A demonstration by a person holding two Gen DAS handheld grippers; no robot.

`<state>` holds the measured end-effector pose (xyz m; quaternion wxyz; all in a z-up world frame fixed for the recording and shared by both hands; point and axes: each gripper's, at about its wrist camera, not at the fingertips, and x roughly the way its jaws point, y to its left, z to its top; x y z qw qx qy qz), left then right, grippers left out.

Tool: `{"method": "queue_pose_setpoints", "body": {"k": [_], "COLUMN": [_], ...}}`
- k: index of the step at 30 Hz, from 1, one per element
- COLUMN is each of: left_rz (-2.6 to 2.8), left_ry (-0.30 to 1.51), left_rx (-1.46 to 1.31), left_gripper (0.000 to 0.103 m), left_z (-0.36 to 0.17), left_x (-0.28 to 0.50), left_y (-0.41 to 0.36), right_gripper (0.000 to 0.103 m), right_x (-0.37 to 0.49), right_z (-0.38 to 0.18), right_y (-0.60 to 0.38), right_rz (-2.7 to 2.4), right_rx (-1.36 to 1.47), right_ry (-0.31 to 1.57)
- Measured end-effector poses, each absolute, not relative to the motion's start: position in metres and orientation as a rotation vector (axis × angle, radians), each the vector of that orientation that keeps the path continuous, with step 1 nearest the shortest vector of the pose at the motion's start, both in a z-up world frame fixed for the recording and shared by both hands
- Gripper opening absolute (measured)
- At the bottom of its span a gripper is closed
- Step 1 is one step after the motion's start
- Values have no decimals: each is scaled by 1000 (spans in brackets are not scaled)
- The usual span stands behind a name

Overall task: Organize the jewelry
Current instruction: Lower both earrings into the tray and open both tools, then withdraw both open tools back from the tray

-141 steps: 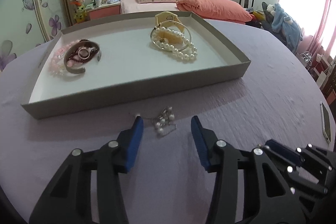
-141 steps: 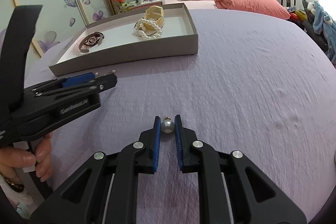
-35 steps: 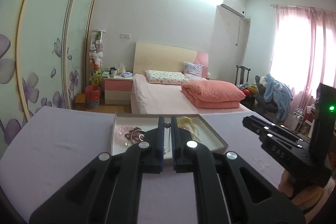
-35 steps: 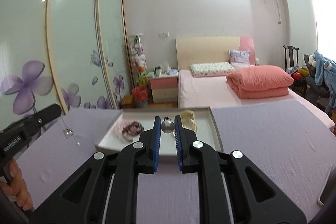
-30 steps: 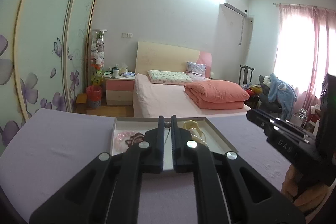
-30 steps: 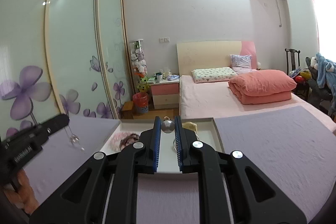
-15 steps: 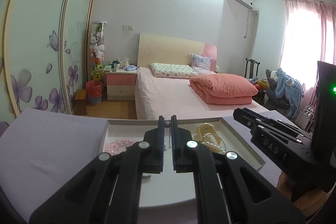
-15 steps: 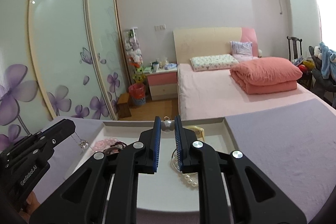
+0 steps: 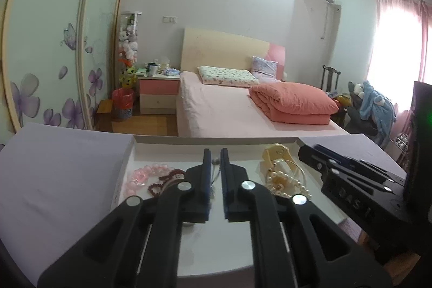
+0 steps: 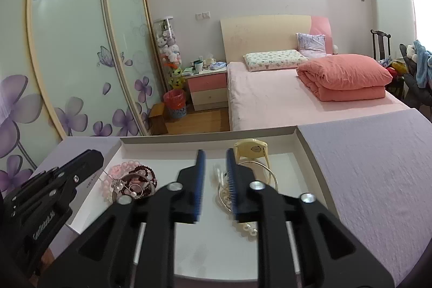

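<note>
Both grippers hover over a shallow white tray (image 9: 216, 140) (image 10: 210, 135) on the lavender table. My left gripper (image 9: 215, 153) (image 10: 97, 159) has its jaws just starting to open; a thin drop earring (image 9: 215, 160) (image 10: 118, 184) still hangs from its tips above the pink and dark red bead bracelets (image 9: 151, 177) (image 10: 135, 174). My right gripper (image 10: 214, 153) (image 9: 305, 150) has its jaws opening wide. The pearl pendant (image 10: 218, 172) is a blur between and below its pads, free of them. A pearl strand (image 9: 286, 184) (image 10: 249, 227) and a cream watch (image 9: 276, 153) (image 10: 251, 149) lie on the tray's right side.
A thin gold bangle (image 10: 268, 176) lies around the pearls. The lavender tablecloth (image 10: 364, 166) stretches right and left of the tray. Beyond the table's far edge are a pink bed (image 10: 297, 99), a nightstand (image 10: 208, 88) and sliding wardrobe doors (image 10: 81, 58).
Both grippers came forward and down over the tray. The right jaws spread apart and the pearl pendant left their tips. The left jaws parted slightly, with the earring still hanging there.
</note>
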<state>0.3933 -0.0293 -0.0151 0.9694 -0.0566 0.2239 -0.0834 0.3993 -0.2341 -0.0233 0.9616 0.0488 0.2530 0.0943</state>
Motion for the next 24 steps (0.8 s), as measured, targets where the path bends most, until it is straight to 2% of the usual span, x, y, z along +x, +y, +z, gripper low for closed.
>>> {"method": "queue_pose_setpoints", "body": {"k": [1,2,6,11,15,17,19,21,22,24], "left_rz": [-167,-157,-141,-119,-108,-97,-91,-88,-91,-103], "left_ry": [452,449,450,438,433,424,417,410,406,397], "left_rx": [-118,-123,-143,-158,-171,-178,-185,-195,-198,-200], "left_gripper": [25,31,33,46,51,60,68,76,82,91], "left_z": [-15,-13,-13,-10,-6,-3,-1,2,3,6], "left_x": [394,395,393,387,380,373,366,355,349,332], "left_y": [-26,-25,-18,-9,-2,1,4,8,10,14], "right_gripper": [52,53,54,54,54,55,62,77,82,99], "right_x": [397,395,393,392,388,385,377,366,359,342], "right_z": [-22,-21,-17,-15,-13,-13,-12,-10,-9,-7], "right_y": [-235,-238,-244,-250,-252,-253,-253,-255,-255,-253], "right_rz": [185,182,173,157,151,154,159,167,174,178], "right_rx": [102,104,123,134,139,139,142,146,146,133], "right_ry": [502,494,485,475,473,473,470,459,453,438]}}
